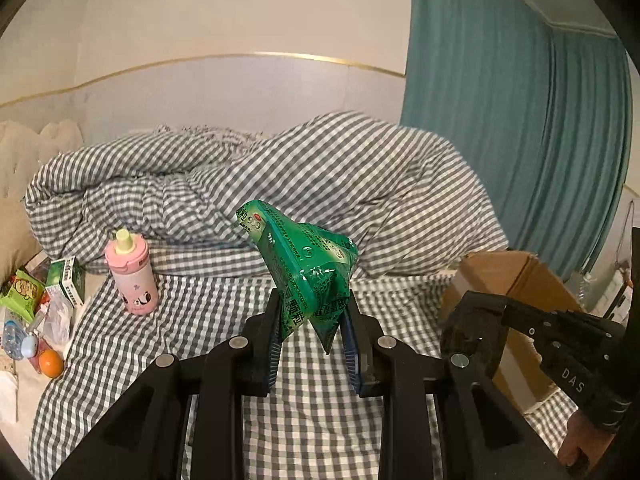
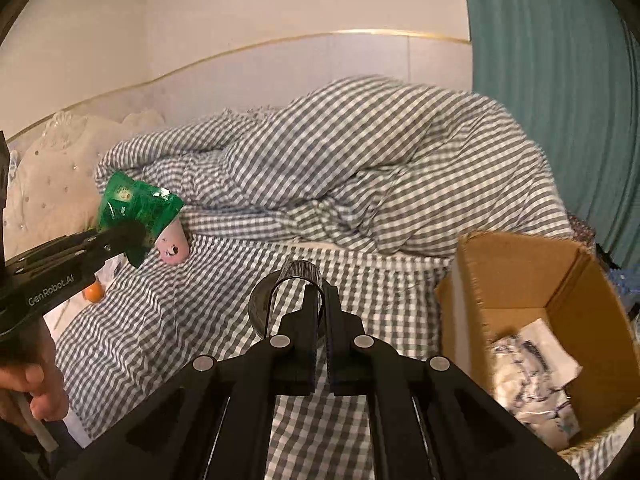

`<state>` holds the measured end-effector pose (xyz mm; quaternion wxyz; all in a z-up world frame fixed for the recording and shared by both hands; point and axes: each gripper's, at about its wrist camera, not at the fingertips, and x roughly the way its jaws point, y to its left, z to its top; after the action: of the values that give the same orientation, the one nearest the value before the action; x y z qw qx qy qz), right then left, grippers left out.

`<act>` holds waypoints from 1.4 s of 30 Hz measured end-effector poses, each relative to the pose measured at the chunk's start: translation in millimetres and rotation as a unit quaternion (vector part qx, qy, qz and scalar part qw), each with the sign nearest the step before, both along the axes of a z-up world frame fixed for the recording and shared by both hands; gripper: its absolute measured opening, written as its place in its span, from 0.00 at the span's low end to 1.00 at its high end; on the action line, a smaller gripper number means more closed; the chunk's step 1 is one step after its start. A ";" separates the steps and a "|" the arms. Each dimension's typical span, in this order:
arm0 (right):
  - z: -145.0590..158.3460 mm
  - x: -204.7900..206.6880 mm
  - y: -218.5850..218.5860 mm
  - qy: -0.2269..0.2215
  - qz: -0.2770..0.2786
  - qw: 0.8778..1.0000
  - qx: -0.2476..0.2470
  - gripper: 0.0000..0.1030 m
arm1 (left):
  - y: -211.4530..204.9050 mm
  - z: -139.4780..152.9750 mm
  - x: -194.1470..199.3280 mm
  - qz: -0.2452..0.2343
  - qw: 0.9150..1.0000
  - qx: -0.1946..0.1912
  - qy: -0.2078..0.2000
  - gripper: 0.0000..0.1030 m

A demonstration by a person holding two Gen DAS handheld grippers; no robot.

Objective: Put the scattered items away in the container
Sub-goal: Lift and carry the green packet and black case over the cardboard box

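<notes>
Left wrist view: a crumpled green sachet pack (image 1: 306, 268) is clamped at its lower end between the fingers of the left gripper (image 1: 312, 312), held clear above the checked bedsheet (image 1: 192, 320), with the cardboard box (image 1: 516, 276) off to the right; the pack is best carried fully over the rim before release. Right wrist view: the right gripper (image 2: 317, 300) is clenched on a roll of clear tape (image 2: 298, 276), and the box (image 2: 520, 280), already partly filled, lies lower right, so the roll is best lowered inside, not dropped.
</notes>
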<state>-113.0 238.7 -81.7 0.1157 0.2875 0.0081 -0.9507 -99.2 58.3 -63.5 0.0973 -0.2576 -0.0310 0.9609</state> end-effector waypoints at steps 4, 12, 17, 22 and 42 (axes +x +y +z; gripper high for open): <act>17.4 12.2 11.2 0.016 -0.011 1.000 0.001 0.02 | 8.0 9.6 8.7 -0.009 1.000 0.003 0.009 0.26; 44.8 35.5 32.0 0.043 -0.031 0.999 0.003 0.02 | 27.6 25.3 28.0 -0.027 0.999 0.004 0.028 0.26; 57.2 50.2 45.6 0.056 -0.045 0.997 0.004 0.02 | 41.4 31.1 36.6 -0.039 0.999 0.001 0.035 0.26; 63.9 66.0 64.0 0.065 -0.063 0.996 0.010 0.02 | 56.6 34.0 42.3 -0.053 0.998 0.004 0.037 0.26; 81.4 111.6 163.4 0.085 -0.156 0.984 0.027 0.02 | 163.3 49.2 53.9 -0.133 0.990 0.012 0.048 0.26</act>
<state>-1.4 402.1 -0.3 -0.0434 0.2068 -0.0013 -0.9774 -45.3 221.7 -14.3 0.2292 -0.2116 -0.0036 0.9501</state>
